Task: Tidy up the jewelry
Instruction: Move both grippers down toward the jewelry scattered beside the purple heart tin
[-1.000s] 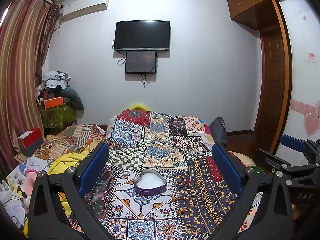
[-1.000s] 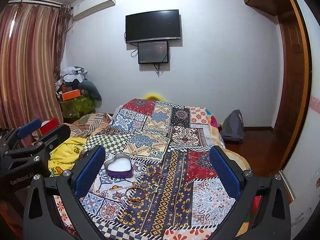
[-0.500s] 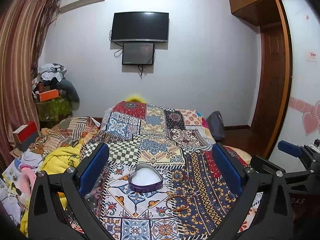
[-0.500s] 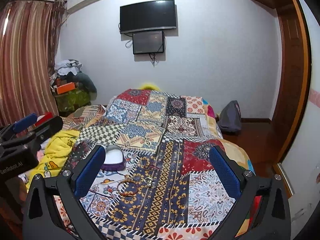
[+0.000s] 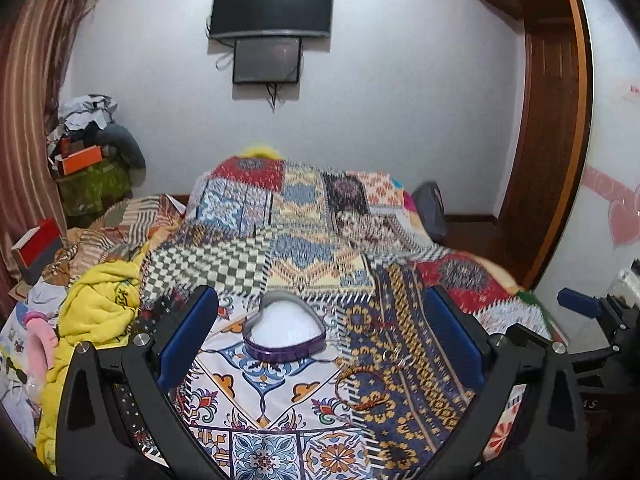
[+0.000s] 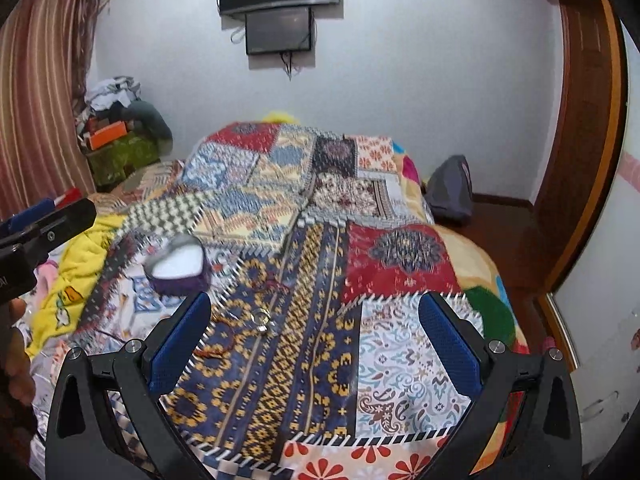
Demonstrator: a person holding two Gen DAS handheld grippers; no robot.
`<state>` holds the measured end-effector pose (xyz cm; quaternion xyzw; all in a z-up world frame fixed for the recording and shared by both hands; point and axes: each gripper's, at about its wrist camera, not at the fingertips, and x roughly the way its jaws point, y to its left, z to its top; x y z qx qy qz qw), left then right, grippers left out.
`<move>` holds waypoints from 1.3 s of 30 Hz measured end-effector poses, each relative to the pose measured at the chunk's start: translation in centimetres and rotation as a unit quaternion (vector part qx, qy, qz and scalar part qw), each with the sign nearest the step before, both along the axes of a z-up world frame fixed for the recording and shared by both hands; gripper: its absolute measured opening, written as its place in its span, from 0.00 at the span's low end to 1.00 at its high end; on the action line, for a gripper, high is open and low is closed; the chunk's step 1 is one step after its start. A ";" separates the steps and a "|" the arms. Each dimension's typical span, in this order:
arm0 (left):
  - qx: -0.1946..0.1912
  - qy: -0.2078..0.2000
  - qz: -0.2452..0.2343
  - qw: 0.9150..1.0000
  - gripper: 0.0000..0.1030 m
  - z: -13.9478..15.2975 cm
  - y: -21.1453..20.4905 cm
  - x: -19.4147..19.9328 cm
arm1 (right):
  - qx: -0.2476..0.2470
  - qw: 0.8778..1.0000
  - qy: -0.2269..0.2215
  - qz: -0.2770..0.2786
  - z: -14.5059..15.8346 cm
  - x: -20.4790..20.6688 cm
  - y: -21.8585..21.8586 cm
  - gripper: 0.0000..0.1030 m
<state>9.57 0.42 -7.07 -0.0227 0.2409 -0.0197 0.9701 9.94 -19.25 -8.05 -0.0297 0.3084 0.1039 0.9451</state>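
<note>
The bed [image 5: 320,216] fills both my views, its patchwork cover [image 6: 400,344] spread flat, which I judge makes it the work surface for sorting the jewelry. Beside it on my left lies a yellow blanket [image 5: 100,304], bunched up and clear of the working patch. On the cover sits the heart-shaped box [image 5: 285,330], purple-walled, lid off, white lining facing up; it is open, I think, so pieces can be dropped straight in. My left gripper [image 5: 320,340] frames that box between its 2 blue pads, spread wide and holding nothing, hovering above rather than touching. My right gripper [image 6: 314,342] is likewise spread wide and empty, aimed at the cover to the right of the box. The loose jewelry lies just beside the box on its right: a reddish beaded bracelet [image 5: 362,390], and near it a small metal ring [image 6: 262,316], both resting on the dark blue and gold strip. Further pieces may lie among them, but motion blur and the busy pattern swallow anything thin, so I cannot count them. The box's far wall is smeared in the right view, the bracelet is partly behind my right gripper's left pad there, and the cover's near edge is cut off by my own black frames.
</note>
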 end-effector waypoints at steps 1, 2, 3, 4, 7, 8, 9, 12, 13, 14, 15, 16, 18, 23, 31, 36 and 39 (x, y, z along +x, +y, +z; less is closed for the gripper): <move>0.004 0.011 -0.003 1.000 1.00 -0.6 -0.1 0.5 | -0.002 1.000 0.008 0.001 -0.6 0.3 -0.1 1.00; 0.006 0.023 -0.007 1.000 1.00 -1.2 -0.2 1.0 | -0.004 1.000 0.016 0.003 -1.1 0.5 -0.1 1.00; 0.007 0.035 -0.012 0.999 1.00 -1.8 -0.3 1.4 | -0.005 1.000 0.027 0.007 -1.8 0.8 -0.2 1.00; 0.006 0.050 -0.017 0.999 1.00 -2.7 -0.4 1.8 | -0.006 0.999 0.035 0.010 -2.4 1.2 -0.3 1.00; 0.002 0.091 -0.024 0.996 1.00 -4.9 -0.6 3.1 | -0.018 0.998 0.057 0.021 -4.0 1.8 0.0 1.00; 0.002 0.104 -0.023 0.994 1.00 -5.7 -0.7 3.5 | -0.024 0.997 0.064 0.026 -4.5 1.9 0.1 1.00; 0.000 0.117 -0.021 0.993 1.00 -6.4 -0.6 3.8 | -0.024 0.997 0.070 0.032 -5.0 2.2 0.3 1.00; -0.009 0.153 -0.016 0.988 1.00 -8.6 -0.3 4.9 | -0.018 0.995 0.088 0.044 -6.0 2.8 0.3 1.00; -0.010 0.166 -0.015 0.986 1.00 -9.3 -0.3 5.2 | -0.015 0.994 0.094 0.049 -6.3 3.0 0.3 1.00; -0.008 0.175 -0.015 0.984 1.00 -9.8 -0.3 5.5 | -0.013 0.993 0.100 0.053 -6.7 3.2 0.4 1.00; -0.003 0.185 -0.015 0.983 1.00 -10.5 -0.4 5.8 | -0.011 0.993 0.103 0.056 -6.9 3.4 0.4 1.00; 0.002 0.190 -0.016 0.982 1.00 -10.9 -0.5 6.1 | -0.009 0.993 0.106 0.060 -7.1 3.5 0.5 1.00; 0.007 0.201 -0.023 0.979 1.00 -11.5 -0.7 6.4 | -0.006 0.992 0.108 0.067 -7.4 4.0 0.6 0.98; 0.007 0.224 -0.047 0.973 0.80 -12.6 -1.0 7.3 | -0.001 0.987 0.129 0.092 -8.3 5.1 1.3 0.84; -0.021 0.265 -0.082 0.961 0.45 -14.2 -1.2 8.7 | 0.023 0.979 0.163 0.119 -9.8 6.9 2.5 0.65; -0.015 0.265 -0.095 0.960 0.42 -14.5 -1.6 8.7 | 0.025 0.977 0.176 0.120 -10.5 7.9 3.2 0.58; -0.014 0.267 -0.098 0.959 0.33 -14.7 -1.7 8.9 | 0.012 0.979 0.168 0.117 -10.7 8.3 3.6 0.57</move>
